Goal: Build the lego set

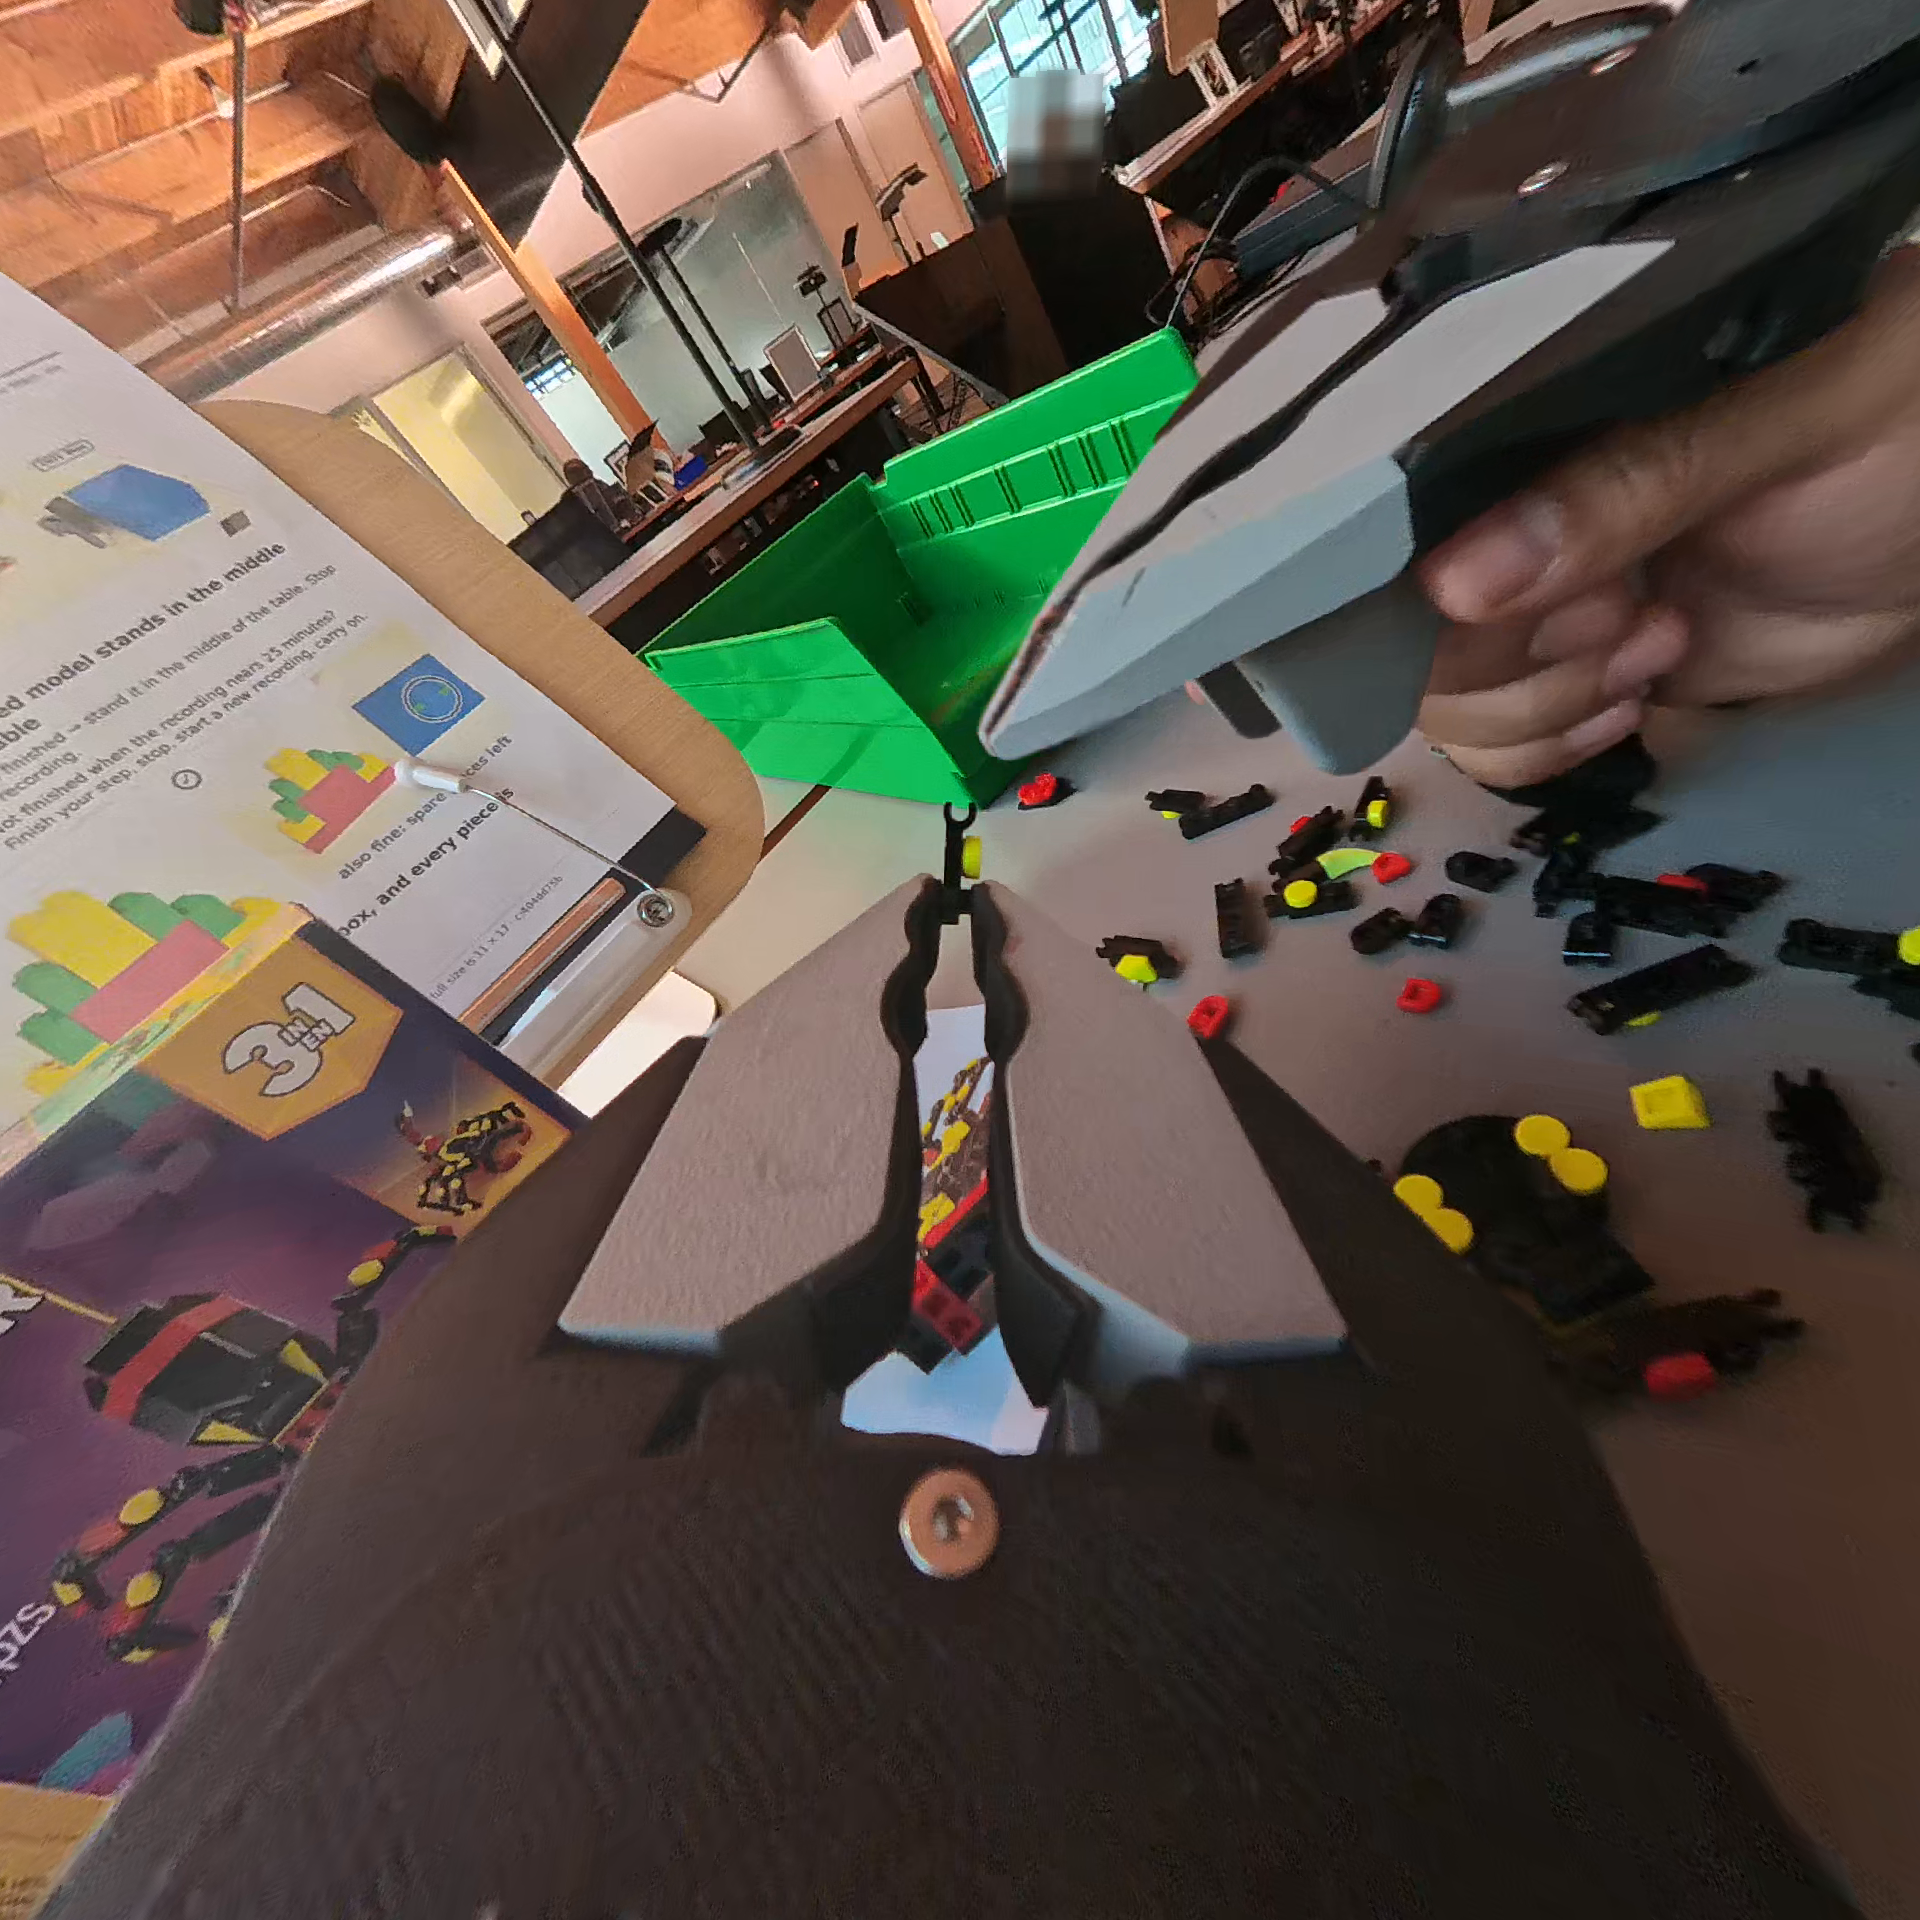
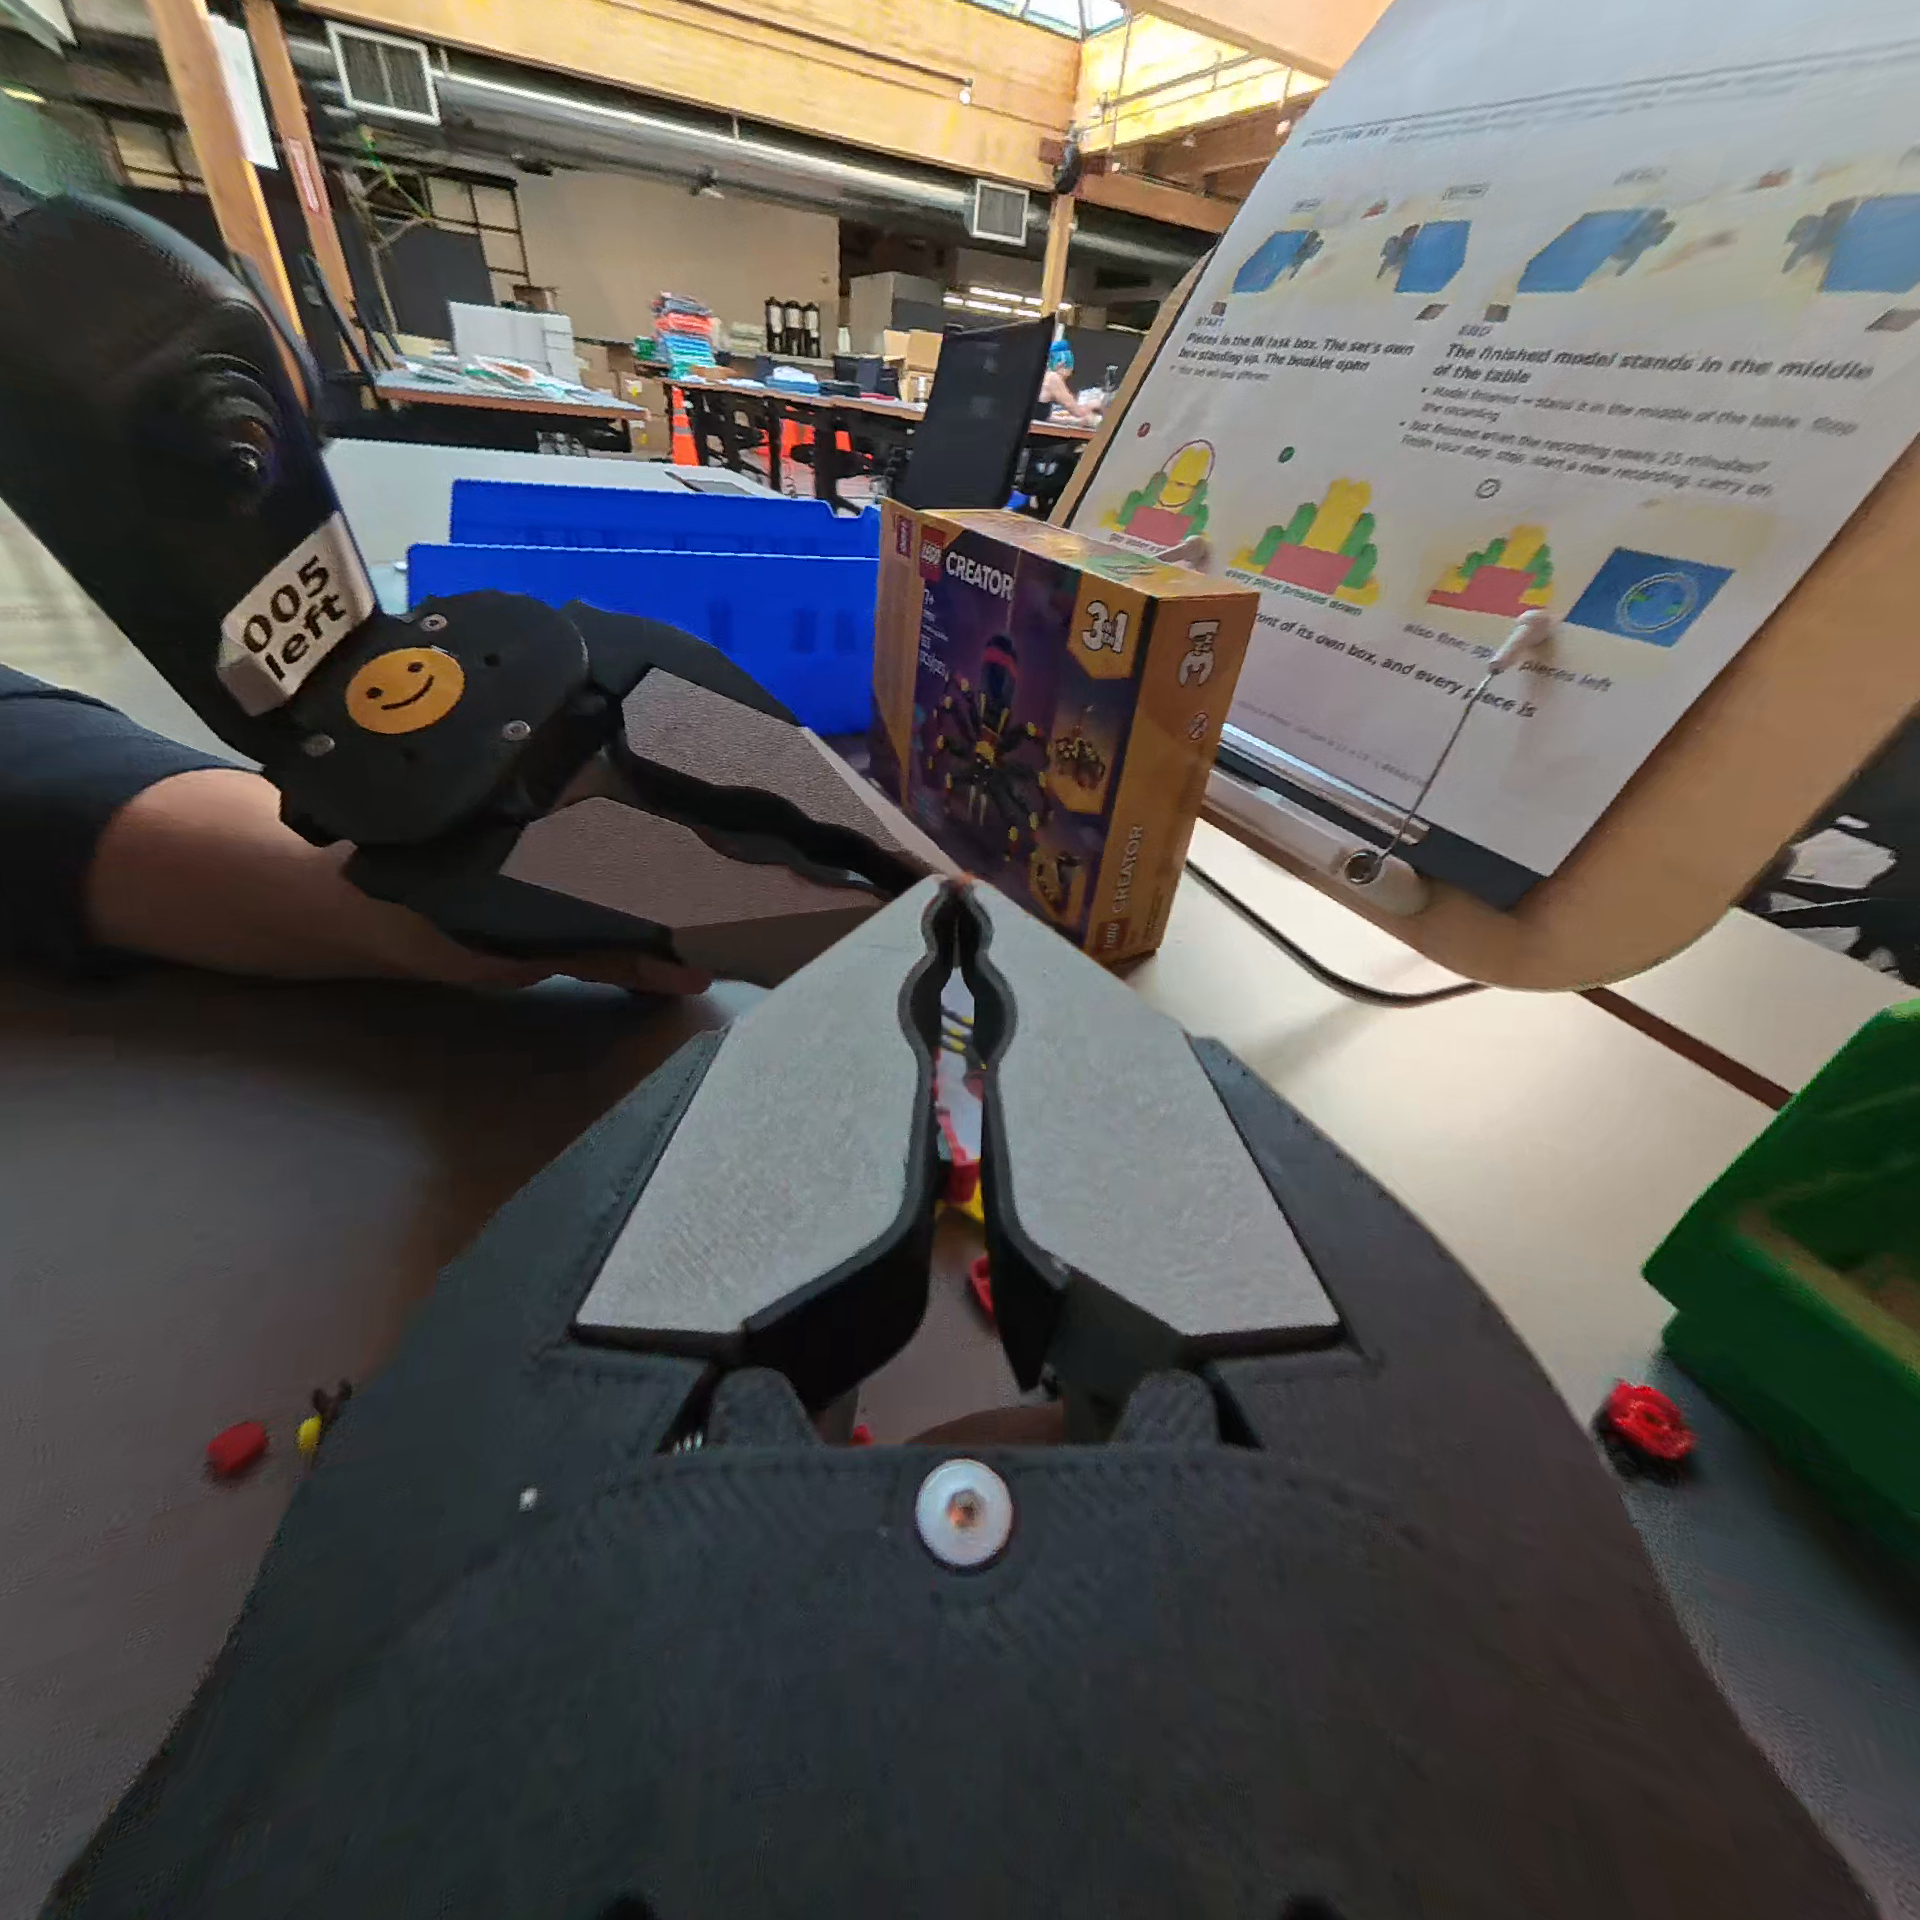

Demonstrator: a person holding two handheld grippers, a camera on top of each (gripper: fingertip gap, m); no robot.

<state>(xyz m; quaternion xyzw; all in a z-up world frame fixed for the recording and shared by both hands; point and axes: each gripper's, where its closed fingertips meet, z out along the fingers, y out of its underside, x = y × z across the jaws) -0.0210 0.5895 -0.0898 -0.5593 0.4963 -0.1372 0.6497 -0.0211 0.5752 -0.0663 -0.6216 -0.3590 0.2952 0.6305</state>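
My left gripper (image 1: 956,906) is shut on a thin black lego piece with a yellow stud (image 1: 964,847) that sticks up past its tips. My right gripper (image 2: 956,891) is shut; whether it holds anything I cannot tell. In the left wrist view the right gripper (image 1: 995,727) hangs just above and right of the held piece. In the right wrist view the left gripper (image 2: 920,876) meets my right tips. A partly built black body with yellow studs (image 1: 1507,1195) lies on the table (image 1: 1299,1049). Loose black, yellow and red pieces (image 1: 1299,894) are scattered to the right.
A green bin (image 1: 883,644) stands behind the grippers; it also shows in the right wrist view (image 2: 1808,1247). The set's box (image 2: 1049,727) and a blue bin (image 2: 644,582) stand at the back. An instruction board (image 2: 1507,468) leans at the right. The open booklet (image 1: 951,1132) lies under my left gripper. Less than 4 cm separates the two grippers' tips.
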